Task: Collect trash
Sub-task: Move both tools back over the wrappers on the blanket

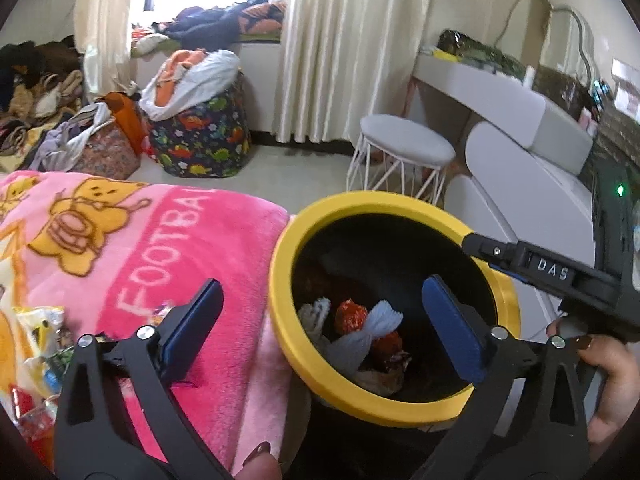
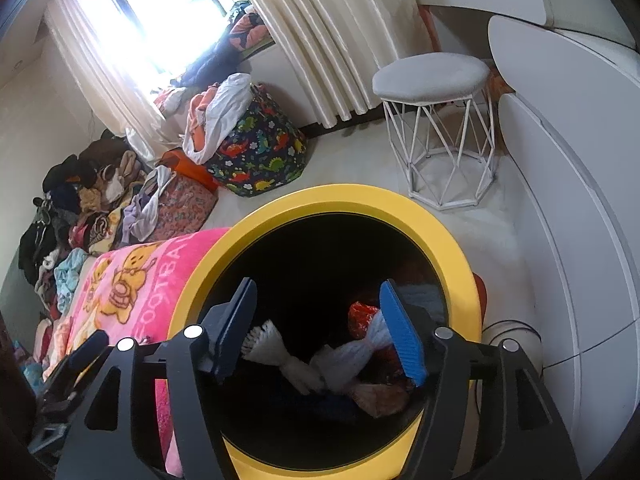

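A black bin with a yellow rim [image 1: 280, 280] stands against the pink blanket [image 1: 140, 248]. In it lie white twisted wrappers [image 1: 360, 340] and red crumpled wrappers [image 1: 351, 315]. My left gripper [image 1: 324, 332] is open wide, one finger over the blanket and the other over the bin's mouth, with nothing between the pads. My right gripper [image 2: 318, 332] hangs open above the bin [image 2: 400, 208]. The white wrappers [image 2: 352, 352] and a red one [image 2: 360, 312] lie loose below it. The right tool's black body [image 1: 532, 264] reaches over the rim from the right.
More loose wrappers [image 1: 40, 340] lie on the blanket at lower left. A white wire stool [image 2: 432, 76], a dinosaur-print laundry bag [image 2: 256, 152] and heaps of clothes [image 2: 92, 200] stand on the floor beyond. White furniture [image 2: 568, 140] lines the right side.
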